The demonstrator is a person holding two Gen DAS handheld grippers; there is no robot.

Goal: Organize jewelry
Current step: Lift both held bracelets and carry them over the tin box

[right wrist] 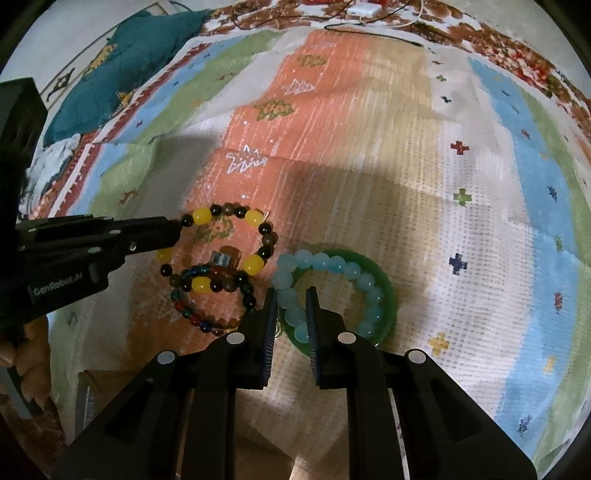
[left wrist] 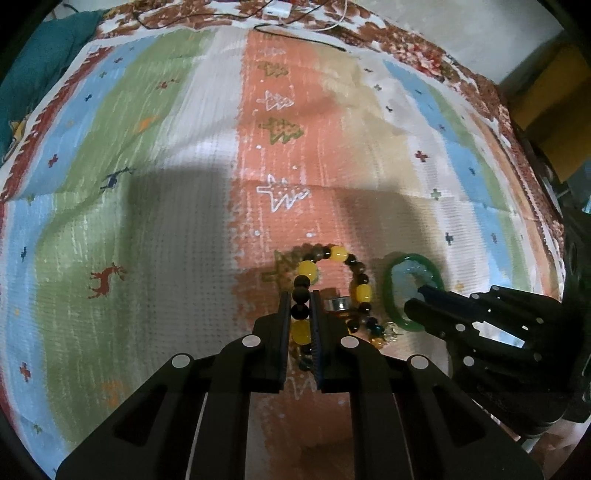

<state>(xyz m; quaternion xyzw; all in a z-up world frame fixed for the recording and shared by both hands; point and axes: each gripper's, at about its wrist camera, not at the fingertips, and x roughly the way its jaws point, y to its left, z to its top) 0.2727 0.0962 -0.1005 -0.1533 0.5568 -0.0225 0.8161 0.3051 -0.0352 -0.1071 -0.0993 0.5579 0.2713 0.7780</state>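
Beads of the yellow-and-dark bracelet (left wrist: 334, 275) sat pinched in the left gripper (left wrist: 300, 301), its loop spreading toward one o'clock. Right gripper (right wrist: 291, 314) clamped the blue bead bracelet (right wrist: 328, 280) inside the green bangle (right wrist: 388, 299).

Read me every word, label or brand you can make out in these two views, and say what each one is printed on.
"GenRobot.AI": pale lettering on the black body of the left claw, right wrist view; the last letters are blurred, so the ending is uncertain.

No other text is legible. The striped cloth with tree and deer motifs bears only pictures, and the white box by the cables at the far edge shows no readable marking.
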